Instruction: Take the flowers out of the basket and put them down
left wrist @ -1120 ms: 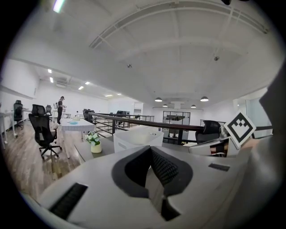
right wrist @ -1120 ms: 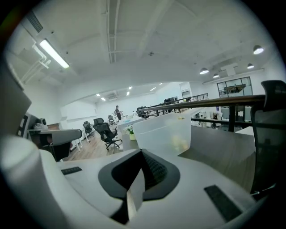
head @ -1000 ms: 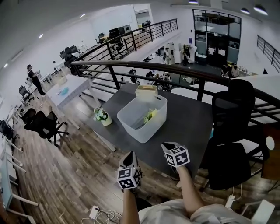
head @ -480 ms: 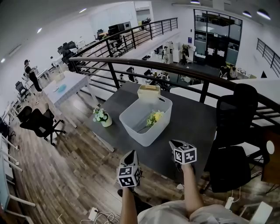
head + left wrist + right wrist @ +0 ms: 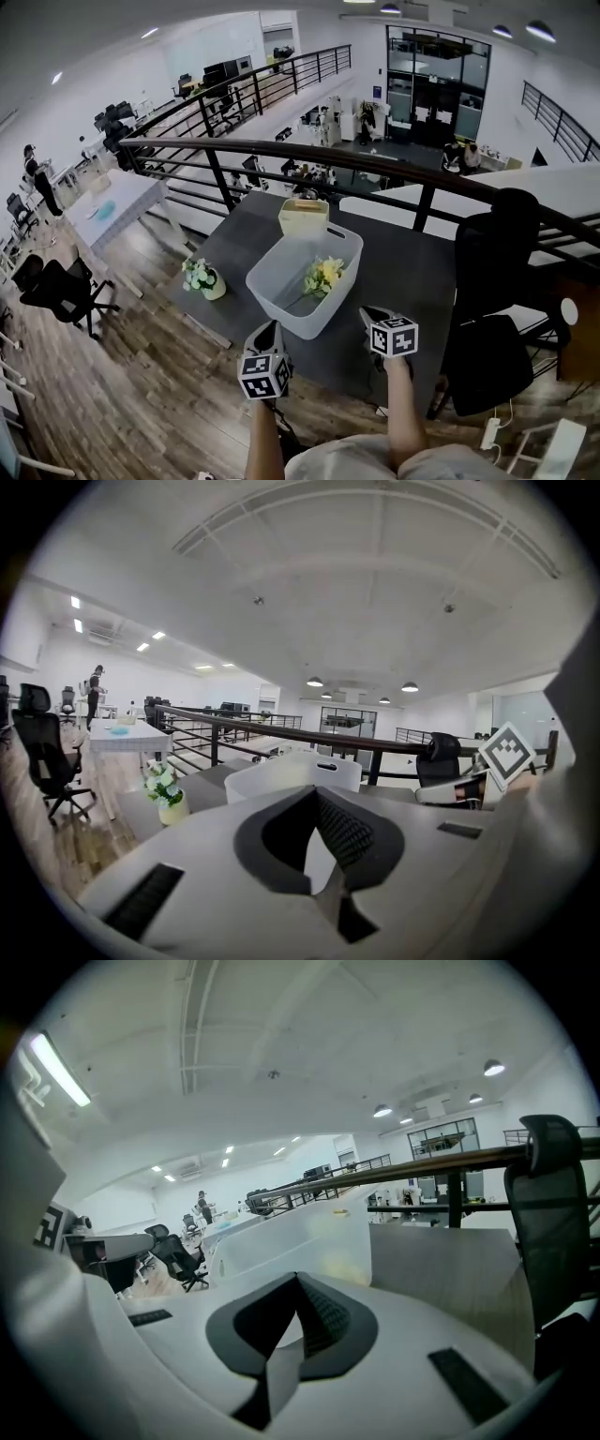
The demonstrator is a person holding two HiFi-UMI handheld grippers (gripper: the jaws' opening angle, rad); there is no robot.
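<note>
A white plastic basket stands on the dark grey table, and a bunch of yellow flowers lies inside it against the right wall. My left gripper is over the table's near edge, just short of the basket's near left corner, with its jaws shut and empty. My right gripper is at the basket's near right side, jaws shut, nothing held. The left gripper has the basket right ahead in its own view. In the right gripper view the right gripper faces the basket's wall.
A small pot of white flowers stands at the table's left edge, and a beige box sits behind the basket. A black office chair is at the table's right. A railing runs behind the table.
Both grippers have moved forward towards the basket, from short of the table's near edge to over it. The head view has come closer to the table.
</note>
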